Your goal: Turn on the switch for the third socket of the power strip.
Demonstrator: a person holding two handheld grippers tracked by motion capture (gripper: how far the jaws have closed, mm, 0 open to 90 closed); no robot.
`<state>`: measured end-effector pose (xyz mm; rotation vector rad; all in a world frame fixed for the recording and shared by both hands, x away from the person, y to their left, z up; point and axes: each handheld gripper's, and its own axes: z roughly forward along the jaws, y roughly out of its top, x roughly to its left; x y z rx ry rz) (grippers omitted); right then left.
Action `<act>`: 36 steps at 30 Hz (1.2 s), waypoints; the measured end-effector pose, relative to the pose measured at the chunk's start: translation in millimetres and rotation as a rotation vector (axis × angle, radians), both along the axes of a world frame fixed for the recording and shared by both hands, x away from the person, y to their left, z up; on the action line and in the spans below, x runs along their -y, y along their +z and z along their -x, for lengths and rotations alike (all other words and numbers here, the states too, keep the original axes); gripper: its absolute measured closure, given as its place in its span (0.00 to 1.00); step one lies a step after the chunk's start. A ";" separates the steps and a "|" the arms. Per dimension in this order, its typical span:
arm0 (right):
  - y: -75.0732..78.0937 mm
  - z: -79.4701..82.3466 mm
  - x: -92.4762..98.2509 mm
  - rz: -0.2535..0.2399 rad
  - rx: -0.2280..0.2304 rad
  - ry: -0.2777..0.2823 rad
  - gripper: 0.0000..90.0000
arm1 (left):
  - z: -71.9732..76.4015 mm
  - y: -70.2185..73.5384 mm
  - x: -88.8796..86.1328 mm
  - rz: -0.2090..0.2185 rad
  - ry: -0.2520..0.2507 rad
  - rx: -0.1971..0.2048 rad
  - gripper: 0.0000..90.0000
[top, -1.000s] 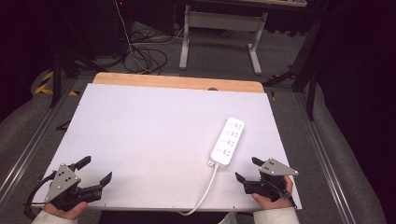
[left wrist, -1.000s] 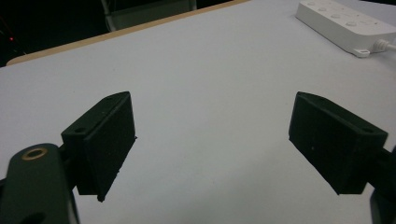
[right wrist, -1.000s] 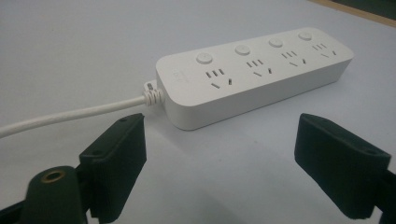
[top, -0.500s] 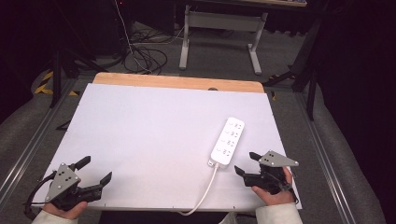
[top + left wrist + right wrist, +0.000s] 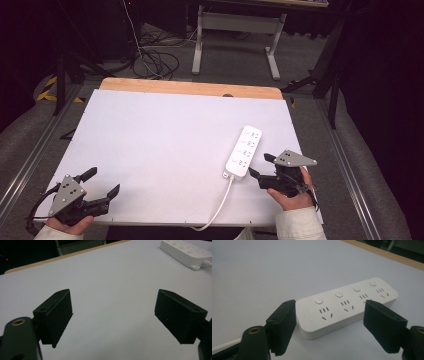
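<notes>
Nothing grasped yet: power strip [image 5: 244,152] lies untouched on worktop [image 5: 160,145], right gripper [image 5: 262,172] near it, left gripper [image 5: 102,185] idle, all fingers released.

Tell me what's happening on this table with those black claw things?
A person holds a gripper in each hand at a white table. The right gripper is open and sits just beside the cord end of a white power strip, with its jaws on either side of that end but not squeezing it. The left gripper is open too, near the table's front left corner, holding nothing.
</notes>
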<state>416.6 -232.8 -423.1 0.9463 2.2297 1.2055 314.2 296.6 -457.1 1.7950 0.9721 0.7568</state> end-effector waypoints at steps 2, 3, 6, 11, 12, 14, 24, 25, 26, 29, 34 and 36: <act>2.5 -1.9 -0.3 -0.004 0.000 0.001 0.30 | -0.1 0.0 -0.1 0.000 0.000 0.000 0.17; 4.0 -2.6 -0.2 -0.006 -0.005 -0.002 0.30 | 0.0 0.0 -0.1 0.000 0.000 0.000 0.17; 8.3 -4.3 2.3 -0.042 -0.002 -0.002 0.30 | 0.0 0.0 0.1 0.004 -0.001 0.001 0.17; 14.0 -7.9 2.2 -0.047 -0.002 0.007 0.30 | -0.1 0.0 0.0 0.004 0.000 0.000 0.17; 14.0 -7.9 2.2 -0.047 -0.002 0.007 0.30 | -0.1 -0.1 0.1 0.004 0.000 0.001 0.17; 16.0 -9.8 1.1 -0.039 -0.001 0.006 0.30 | -0.1 0.0 0.1 0.003 0.000 0.001 0.17; 19.4 -16.4 -1.6 -0.017 0.008 0.027 0.46 | 0.1 0.1 0.1 0.002 0.001 0.002 0.17; 20.6 -17.8 -1.7 -0.022 -0.003 0.039 0.50 | 0.2 0.0 0.1 0.002 0.002 0.001 0.17; 21.9 -19.5 -2.2 -0.027 -0.016 0.046 0.53 | 0.2 0.0 0.0 0.001 0.003 0.001 0.17; 25.8 -25.5 -4.9 -0.010 -0.042 0.054 0.58 | 0.5 -0.2 0.0 0.001 0.005 0.000 0.17; 30.9 -36.3 -10.7 0.008 -0.059 0.040 0.65 | 1.2 -0.1 -0.9 -0.002 0.008 -0.001 0.17; 31.7 -38.8 -11.6 0.005 -0.069 0.038 0.67 | 1.3 0.1 -1.3 -0.008 0.008 0.002 0.17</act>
